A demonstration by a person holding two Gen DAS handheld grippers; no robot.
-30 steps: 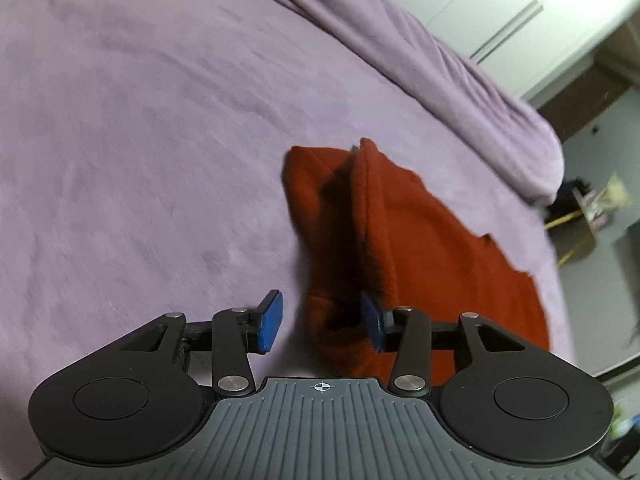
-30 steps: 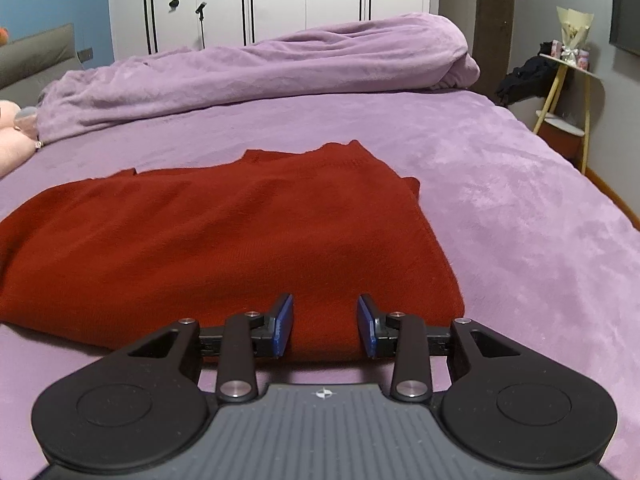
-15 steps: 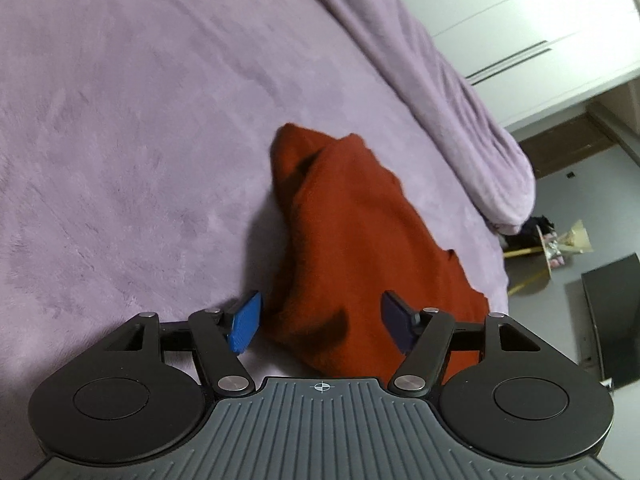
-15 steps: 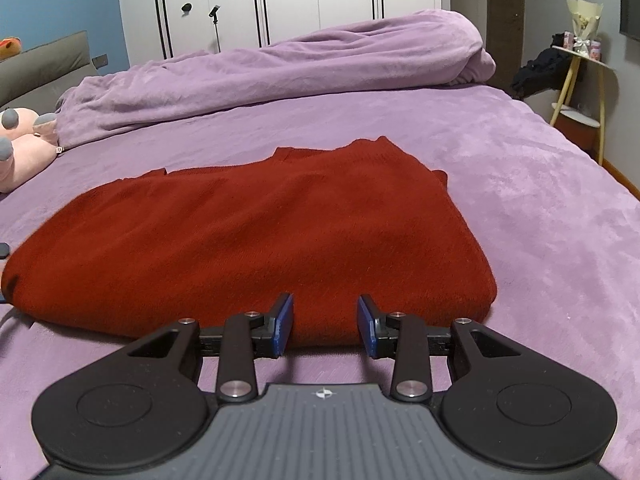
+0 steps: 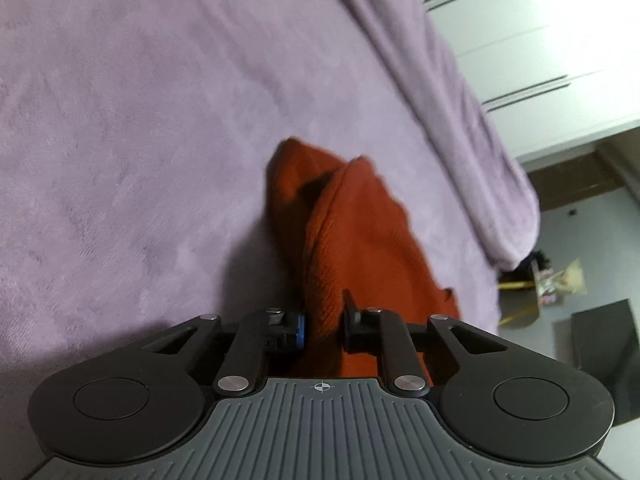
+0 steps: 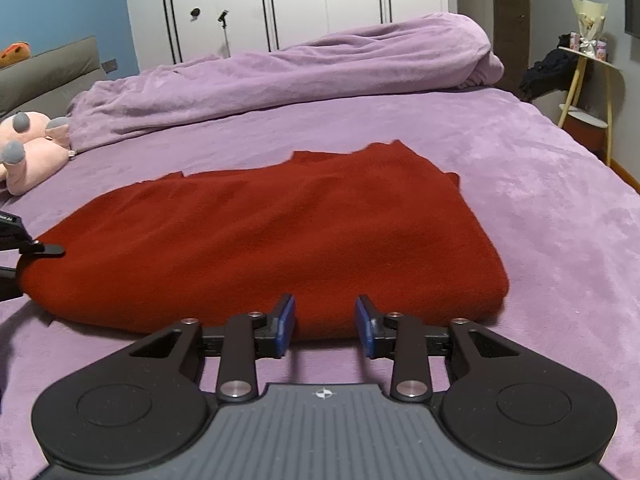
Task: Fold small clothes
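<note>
A soft, limp red knit garment (image 6: 280, 236), best gripped at its thick folded edges, lies mid-bed on the purple bedspread (image 6: 540, 184). The left gripper (image 5: 323, 322) is clenched on the garment's left end; the right gripper (image 6: 325, 326) hangs released just short of the near edge.

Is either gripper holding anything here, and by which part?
The left gripper is shut on the red garment, pinching a raised fold at its end. The right gripper is open, holding nothing.
</note>
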